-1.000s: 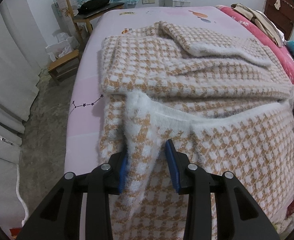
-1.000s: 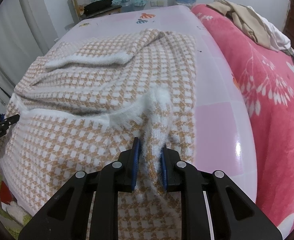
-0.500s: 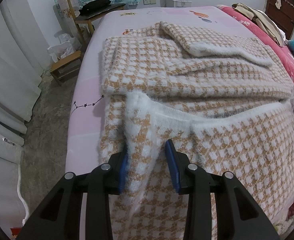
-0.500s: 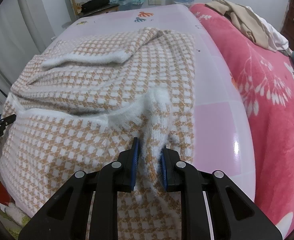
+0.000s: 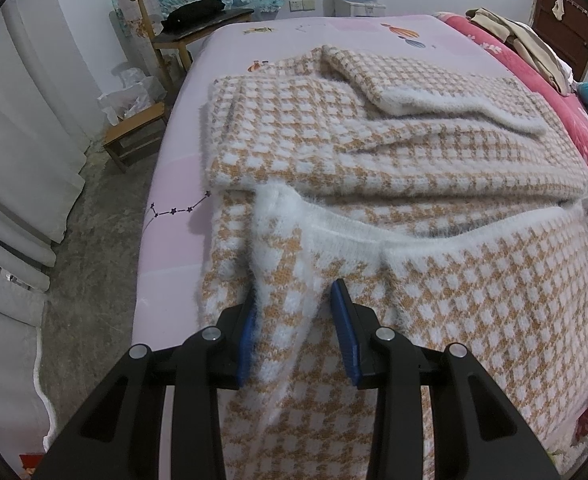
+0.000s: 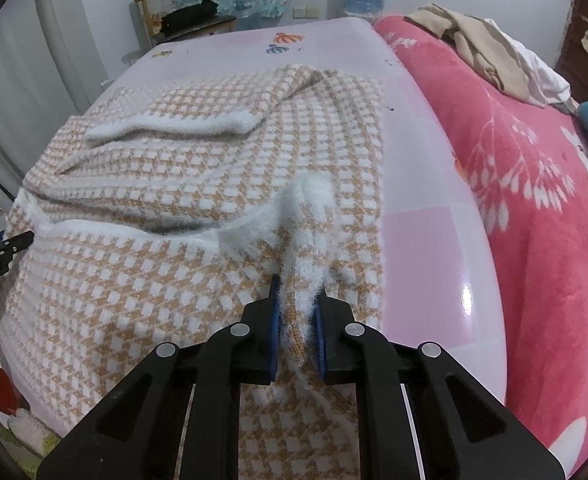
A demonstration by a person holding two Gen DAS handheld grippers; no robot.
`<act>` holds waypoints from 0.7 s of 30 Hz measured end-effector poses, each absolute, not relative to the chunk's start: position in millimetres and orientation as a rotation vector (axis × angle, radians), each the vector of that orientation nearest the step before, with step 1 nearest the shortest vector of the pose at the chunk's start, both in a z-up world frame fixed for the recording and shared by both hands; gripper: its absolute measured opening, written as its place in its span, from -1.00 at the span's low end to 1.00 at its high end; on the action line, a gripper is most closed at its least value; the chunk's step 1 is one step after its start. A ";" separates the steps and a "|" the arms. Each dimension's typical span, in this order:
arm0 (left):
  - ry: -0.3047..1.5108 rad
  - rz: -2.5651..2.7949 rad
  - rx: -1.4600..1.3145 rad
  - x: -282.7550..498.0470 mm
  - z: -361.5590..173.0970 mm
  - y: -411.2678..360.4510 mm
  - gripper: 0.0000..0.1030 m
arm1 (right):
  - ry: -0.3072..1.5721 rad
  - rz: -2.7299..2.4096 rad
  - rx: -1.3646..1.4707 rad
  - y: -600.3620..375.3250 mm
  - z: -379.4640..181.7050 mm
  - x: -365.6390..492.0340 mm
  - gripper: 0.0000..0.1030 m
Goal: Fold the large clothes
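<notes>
An orange-and-white houndstooth sweater (image 5: 374,152) with fuzzy white trim lies partly folded on the pink bed sheet (image 5: 173,240). At its near left corner my left gripper (image 5: 294,320) is shut on a raised fold of the hem. In the right wrist view the same sweater (image 6: 173,168) spreads to the left. My right gripper (image 6: 298,312) pinches a raised fold at the sweater's near right corner, and its jaws are closing on the knit. The left gripper (image 6: 9,246) shows at that view's left edge.
A red floral blanket (image 6: 534,200) covers the bed's right side, with a pile of clothes (image 6: 486,52) on it. A wooden chair (image 5: 181,20) and a low stool (image 5: 133,136) stand beyond the bed's left edge. Pale curtains (image 5: 13,160) hang on the left.
The right gripper's jaws have narrowed on the fold of knit between them. The left gripper and its fold look the same.
</notes>
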State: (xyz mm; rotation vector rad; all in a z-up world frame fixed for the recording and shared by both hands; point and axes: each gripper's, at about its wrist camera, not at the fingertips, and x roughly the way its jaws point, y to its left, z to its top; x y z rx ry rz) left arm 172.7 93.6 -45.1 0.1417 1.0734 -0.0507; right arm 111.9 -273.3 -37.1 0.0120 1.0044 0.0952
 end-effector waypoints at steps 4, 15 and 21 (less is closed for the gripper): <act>1.066 -0.043 0.151 170.6 -43.3 91.7 -0.34 | 0.993 0.099 0.015 -276.6 -36.0 110.3 -0.80; 1.026 -0.022 0.182 163.1 -35.8 92.3 -0.60 | 0.948 0.091 0.015 -276.6 -24.0 101.8 -0.84; 0.974 -0.022 0.203 152.0 -26.7 88.8 -0.71 | 0.920 0.083 0.012 -273.9 -15.5 93.4 -0.85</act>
